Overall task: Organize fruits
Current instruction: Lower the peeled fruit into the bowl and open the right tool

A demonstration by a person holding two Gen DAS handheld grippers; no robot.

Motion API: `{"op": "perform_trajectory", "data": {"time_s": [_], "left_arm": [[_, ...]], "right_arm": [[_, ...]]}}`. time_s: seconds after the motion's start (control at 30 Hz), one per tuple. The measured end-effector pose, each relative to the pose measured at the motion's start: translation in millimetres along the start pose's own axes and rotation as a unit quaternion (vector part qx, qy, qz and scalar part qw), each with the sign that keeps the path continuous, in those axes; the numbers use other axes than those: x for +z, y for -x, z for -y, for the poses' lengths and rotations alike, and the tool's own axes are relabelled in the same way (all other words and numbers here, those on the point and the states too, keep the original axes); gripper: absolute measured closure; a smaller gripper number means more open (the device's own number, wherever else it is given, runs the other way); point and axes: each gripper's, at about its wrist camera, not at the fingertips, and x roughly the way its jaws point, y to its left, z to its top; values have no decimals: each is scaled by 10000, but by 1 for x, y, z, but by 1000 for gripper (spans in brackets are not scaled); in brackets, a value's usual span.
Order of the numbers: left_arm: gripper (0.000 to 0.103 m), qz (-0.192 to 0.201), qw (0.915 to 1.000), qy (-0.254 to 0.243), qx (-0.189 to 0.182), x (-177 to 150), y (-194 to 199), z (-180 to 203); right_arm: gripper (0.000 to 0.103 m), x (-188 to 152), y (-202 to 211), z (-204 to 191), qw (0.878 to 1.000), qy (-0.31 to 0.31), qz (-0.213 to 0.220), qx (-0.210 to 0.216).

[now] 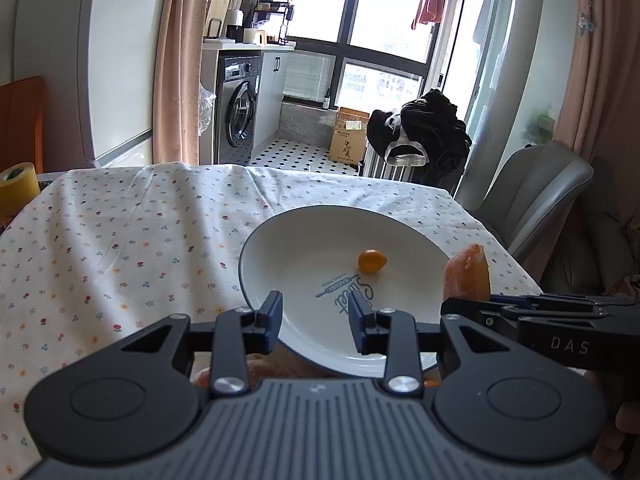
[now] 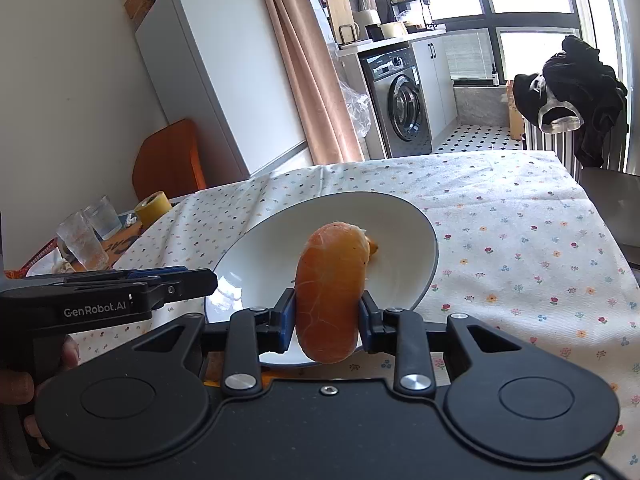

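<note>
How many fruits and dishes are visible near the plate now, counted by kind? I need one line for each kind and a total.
Peeled orange fruit, held in the right hand-held gripper: 1
Small orange fruit lying in the plate: 1
White plate: 1
Total: 3
More orange pieces show under the left hand-held gripper, too hidden to count.

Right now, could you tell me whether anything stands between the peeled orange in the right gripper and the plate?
Nothing visible does. The right gripper holds the peeled orange at the white plate; only a small kumquat lies near its middle.
</note>
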Motion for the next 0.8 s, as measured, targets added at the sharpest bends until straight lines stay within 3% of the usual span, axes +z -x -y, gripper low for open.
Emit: {"op": "perform_trajectory", "data": {"time_s": [0.1, 0.3, 0.47, 0.67, 0.8], "left_arm": [[50, 7, 9999, 70, 72, -2, 7, -4], [33, 95, 9997, 115, 196, -3, 21, -8], [27, 91, 9995, 212, 228, -6, 29, -14], [24, 55, 9985, 464, 294, -11, 37, -22], [16, 147, 9980, 521, 321, -14, 45, -24]], "right_arm": [[73, 1, -2, -1, 10000, 24, -9, 3], [73, 3, -4, -6, 10000, 72, -21, -15], [73, 4, -4, -9, 10000, 94, -21, -19], [65, 5, 5, -11, 9999, 94, 84, -102], [36, 3, 20, -12, 9995, 70, 269, -155]]}}
